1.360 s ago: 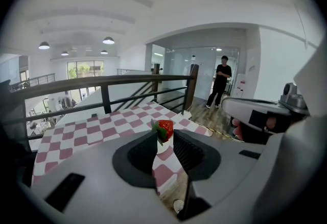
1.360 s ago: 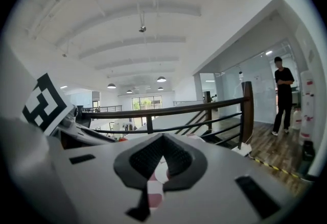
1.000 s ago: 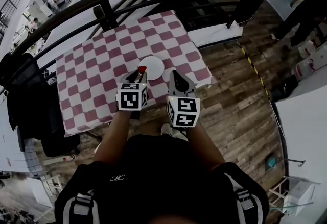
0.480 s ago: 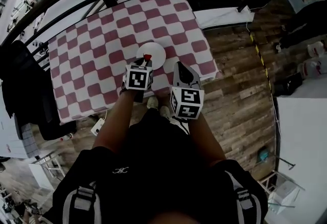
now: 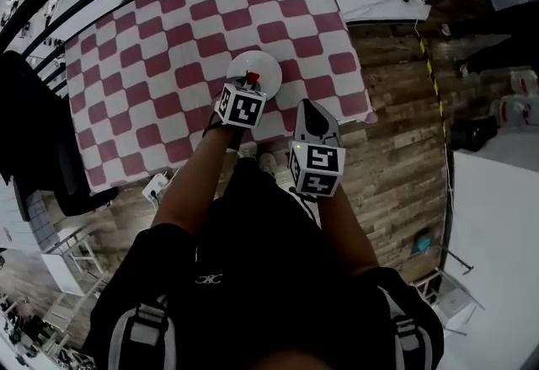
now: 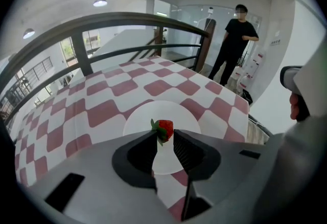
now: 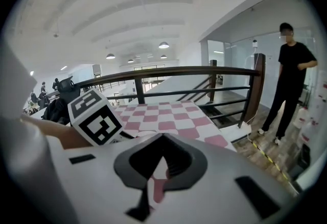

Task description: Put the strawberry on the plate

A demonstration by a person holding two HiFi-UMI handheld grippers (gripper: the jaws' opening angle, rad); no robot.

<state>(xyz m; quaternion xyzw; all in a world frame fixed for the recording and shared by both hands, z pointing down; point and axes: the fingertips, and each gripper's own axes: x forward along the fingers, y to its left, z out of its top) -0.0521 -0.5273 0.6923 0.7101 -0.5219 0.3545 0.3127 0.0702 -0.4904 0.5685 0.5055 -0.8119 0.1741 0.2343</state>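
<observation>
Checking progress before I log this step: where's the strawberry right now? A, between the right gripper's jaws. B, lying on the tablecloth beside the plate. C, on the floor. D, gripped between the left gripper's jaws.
D: the left gripper view shows the strawberry pinched between the jaws of the left gripper, with the white plate behind it; the right gripper holds nothing.

The checked cloth looks matt and soft; the plate on it is smooth and faintly glossy. At three o'clock of it the floor is worn wood planking. The strawberry has a waxy sheen. The left gripper is matt grey plastic, with ribbed black pads.
</observation>
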